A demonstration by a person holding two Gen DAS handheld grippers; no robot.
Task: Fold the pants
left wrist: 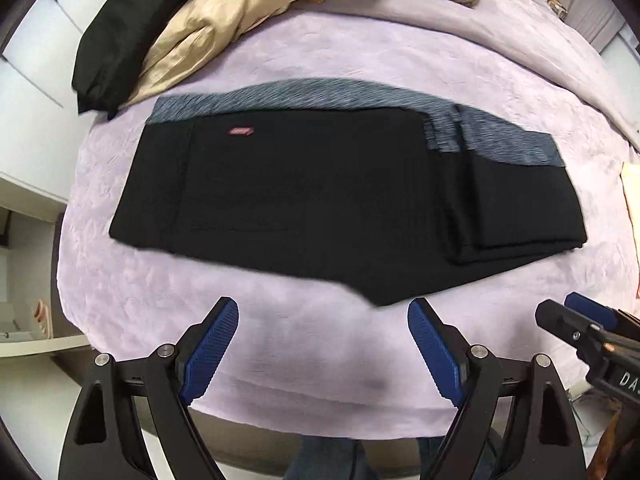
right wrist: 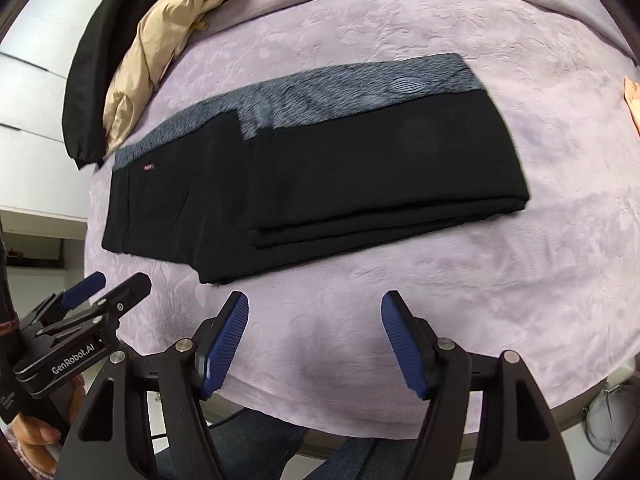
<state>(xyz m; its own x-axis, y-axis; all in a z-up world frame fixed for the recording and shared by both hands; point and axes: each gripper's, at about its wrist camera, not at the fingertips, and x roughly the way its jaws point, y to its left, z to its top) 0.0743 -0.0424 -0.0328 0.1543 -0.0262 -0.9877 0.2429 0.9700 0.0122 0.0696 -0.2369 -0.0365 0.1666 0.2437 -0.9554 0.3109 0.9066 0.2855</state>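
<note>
Lavender bedspread (left wrist: 280, 332) holds the folded black pants (left wrist: 320, 200); my left gripper (left wrist: 323, 312) and right gripper (right wrist: 315, 306) hover near, both wide, empty.

Home bedroom: lilac bedspread (left wrist: 320, 340), piled clothes (left wrist: 192, 28).

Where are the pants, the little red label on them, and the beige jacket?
pants (left wrist: 320, 200), left wrist view, middle of the black cloth.
red label (left wrist: 241, 132), left wrist view, centre of the tag.
beige jacket (right wrist: 136, 80), right wrist view, on its crumpled sleeve.
</note>
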